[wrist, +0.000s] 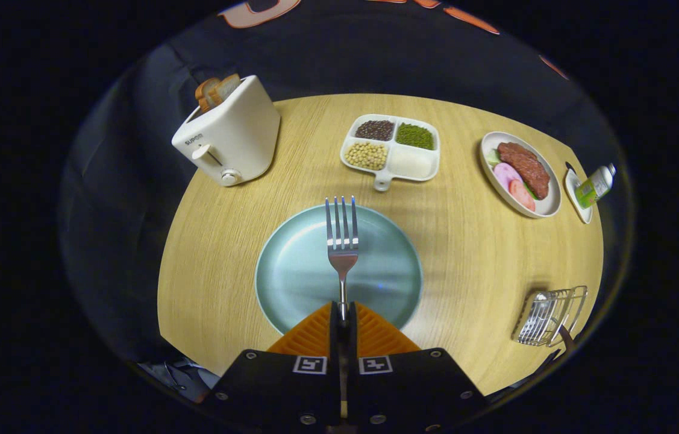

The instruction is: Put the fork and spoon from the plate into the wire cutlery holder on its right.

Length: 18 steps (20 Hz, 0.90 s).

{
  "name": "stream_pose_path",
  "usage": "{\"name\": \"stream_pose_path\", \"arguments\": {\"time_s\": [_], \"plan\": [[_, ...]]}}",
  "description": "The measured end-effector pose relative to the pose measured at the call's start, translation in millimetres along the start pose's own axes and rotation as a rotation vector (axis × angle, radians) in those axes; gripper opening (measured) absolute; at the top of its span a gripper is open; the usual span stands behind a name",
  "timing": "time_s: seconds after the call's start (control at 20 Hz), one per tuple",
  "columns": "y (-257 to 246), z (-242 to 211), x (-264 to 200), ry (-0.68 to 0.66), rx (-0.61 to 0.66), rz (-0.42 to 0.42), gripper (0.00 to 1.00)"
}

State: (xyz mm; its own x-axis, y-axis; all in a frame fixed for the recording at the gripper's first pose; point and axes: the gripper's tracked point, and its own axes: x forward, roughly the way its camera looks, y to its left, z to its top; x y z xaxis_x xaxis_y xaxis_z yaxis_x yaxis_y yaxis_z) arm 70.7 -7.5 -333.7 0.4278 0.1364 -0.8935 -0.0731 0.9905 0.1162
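The tool (343,313) pinches the handle of a slim, stiff silver metal fork (342,241), likely light and slippery, tines pointing ahead over the pale green round plate (291,271).

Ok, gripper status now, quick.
Gripper: jaws closed on the fork by its handle, tines pointing ahead over the green plate.

Bright even overhead light on the tabletop (466,253), soft glare on the plate (297,271), fisheye-bent edges, sharp focus
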Motion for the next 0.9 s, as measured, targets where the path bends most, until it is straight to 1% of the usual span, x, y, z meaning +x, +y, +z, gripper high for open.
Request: {"name": "stream_pose_path", "arguments": {"time_s": [0.25, 0.55, 0.7, 0.9], "plan": [[-68, -20, -38, -0.032, 0.109, -0.061, 0.05], [-151, -52, -63, -0.046, 0.239, -0.155, 0.05], [-194, -78, -80, -0.039, 0.279, -0.207, 0.05], [-225, -95, -87, -0.035, 0.303, -0.232, 0.05]]}}
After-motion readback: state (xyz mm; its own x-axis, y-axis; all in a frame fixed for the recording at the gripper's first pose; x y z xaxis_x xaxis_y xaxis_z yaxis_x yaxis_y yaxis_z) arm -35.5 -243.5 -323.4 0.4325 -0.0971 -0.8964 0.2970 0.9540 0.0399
